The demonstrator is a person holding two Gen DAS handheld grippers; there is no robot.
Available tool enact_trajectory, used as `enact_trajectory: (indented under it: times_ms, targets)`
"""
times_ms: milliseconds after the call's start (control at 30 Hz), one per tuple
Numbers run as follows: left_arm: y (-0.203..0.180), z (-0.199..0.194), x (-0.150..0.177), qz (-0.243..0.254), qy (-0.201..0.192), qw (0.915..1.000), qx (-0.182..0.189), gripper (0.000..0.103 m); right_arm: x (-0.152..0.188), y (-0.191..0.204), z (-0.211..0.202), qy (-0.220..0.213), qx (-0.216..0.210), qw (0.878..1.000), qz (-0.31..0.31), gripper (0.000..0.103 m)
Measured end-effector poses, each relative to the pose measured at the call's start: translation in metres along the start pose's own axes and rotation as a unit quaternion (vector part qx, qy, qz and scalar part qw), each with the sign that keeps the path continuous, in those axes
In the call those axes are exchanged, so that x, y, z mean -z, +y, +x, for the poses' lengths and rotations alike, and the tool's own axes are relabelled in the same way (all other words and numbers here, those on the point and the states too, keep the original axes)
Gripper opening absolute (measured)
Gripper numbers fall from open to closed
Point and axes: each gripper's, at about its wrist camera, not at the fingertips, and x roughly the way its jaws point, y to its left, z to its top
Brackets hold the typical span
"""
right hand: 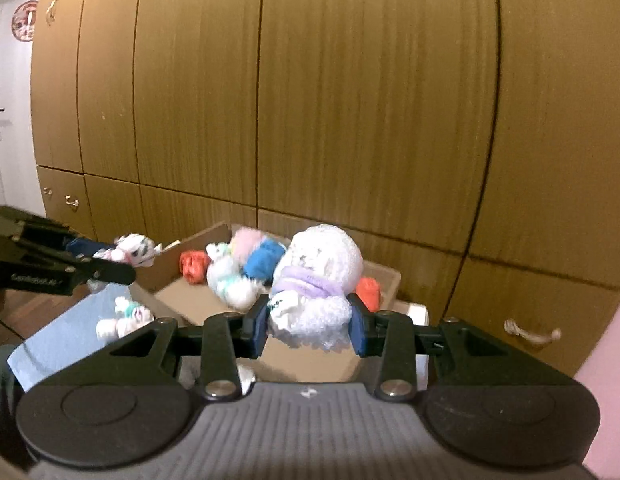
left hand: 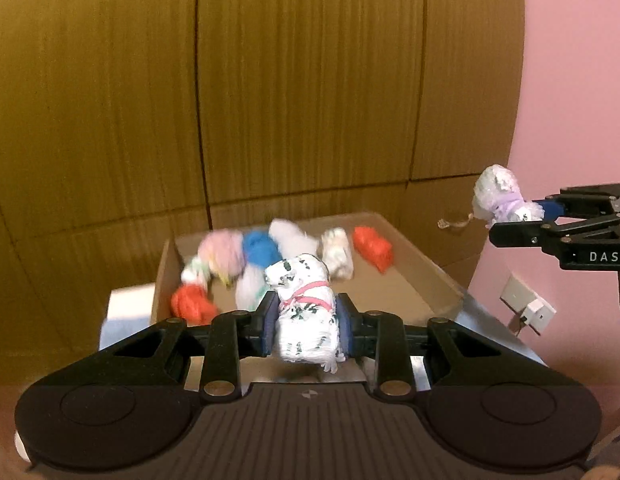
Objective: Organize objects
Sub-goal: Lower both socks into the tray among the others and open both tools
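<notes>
My left gripper (left hand: 308,322) is shut on a white sock roll with dark print and a pink band (left hand: 306,308), held in the air above the near side of a cardboard box (left hand: 426,276). My right gripper (right hand: 310,326) is shut on a fluffy white roll with a lilac band (right hand: 318,280), also lifted above the box (right hand: 386,274). Each gripper shows in the other view: the right one (left hand: 518,216) at the right edge, the left one (right hand: 110,264) at the left edge. Several rolled socks lie in the box: red (left hand: 372,248), blue (left hand: 260,248), pink (left hand: 222,252), white (left hand: 338,252).
Behind the box stands a wall of brown wooden cupboard doors (right hand: 350,100) with small handles (right hand: 532,332). The box rests on a pale blue-grey surface (right hand: 66,340), where another white roll (right hand: 126,318) lies loose. A pink wall with a socket (left hand: 528,304) is at the right.
</notes>
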Motion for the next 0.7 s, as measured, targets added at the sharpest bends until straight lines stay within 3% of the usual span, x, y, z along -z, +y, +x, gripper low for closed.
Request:
enact_trajectory:
  times_ms: [100, 367, 533, 700]
  targets:
    - [0.000, 0.017, -0.017, 0.017, 0.002, 0.9999, 0.003, 0.037, -0.011, -0.005, 0.014, 0.007, -0.008, 1.000, -0.004, 0.036]
    - [-0.022, 0.099, -0.028, 0.033, 0.074, 0.9946, 0.066, 0.037, -0.010, -0.009, 0.069, 0.056, -0.027, 0.998, -0.011, 0.036]
    - [-0.019, 0.141, -0.015, 0.042, 0.121, 0.9896, 0.066, 0.037, -0.001, -0.011, 0.110, 0.095, -0.040, 0.995, -0.013, 0.036]
    - [-0.001, 0.161, -0.005, 0.061, 0.147, 0.9864, 0.044, 0.037, 0.008, -0.005, 0.146, 0.129, -0.061, 0.990, -0.014, 0.036]
